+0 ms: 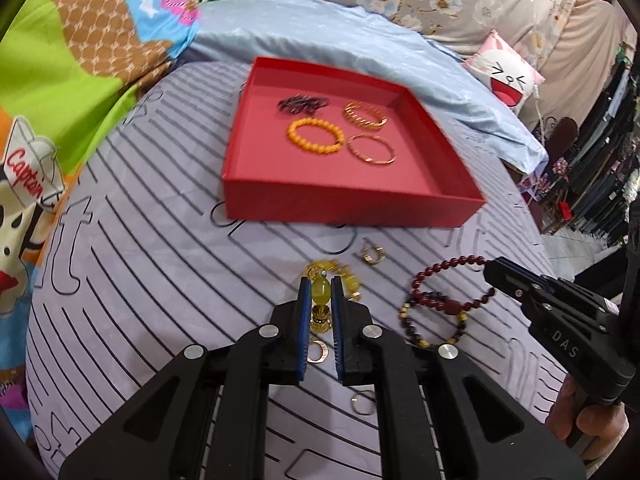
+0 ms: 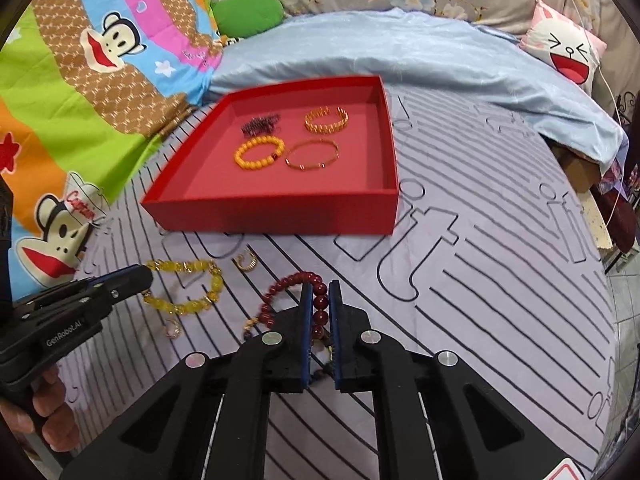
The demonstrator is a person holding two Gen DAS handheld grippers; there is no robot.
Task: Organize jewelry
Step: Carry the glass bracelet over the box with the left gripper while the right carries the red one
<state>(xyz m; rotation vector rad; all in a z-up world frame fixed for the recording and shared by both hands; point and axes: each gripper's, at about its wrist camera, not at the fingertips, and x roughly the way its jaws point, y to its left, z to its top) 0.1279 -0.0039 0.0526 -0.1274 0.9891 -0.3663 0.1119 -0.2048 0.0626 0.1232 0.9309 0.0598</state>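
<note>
A red tray (image 1: 344,204) (image 2: 280,210) lies on the striped bedsheet and holds an orange bead bracelet (image 1: 314,135) (image 2: 258,152), a gold link bracelet (image 1: 365,116) (image 2: 326,120), a thin gold bangle (image 1: 371,149) (image 2: 312,155) and a dark bead piece (image 1: 302,103) (image 2: 260,123). My left gripper (image 1: 320,284) (image 2: 140,278) is shut on a yellow bead bracelet (image 1: 322,294) (image 2: 188,286). My right gripper (image 2: 320,286) (image 1: 490,270) is shut on a dark red bead bracelet (image 2: 320,304) (image 1: 452,296).
Small gold rings lie loose on the sheet (image 1: 373,255) (image 1: 316,352) (image 1: 362,402) (image 2: 246,261) (image 2: 173,329). A blue quilt (image 1: 360,48), cartoon blanket (image 1: 60,80) and pillow (image 2: 568,48) edge the bed. The bed's right edge drops to the floor (image 2: 624,300).
</note>
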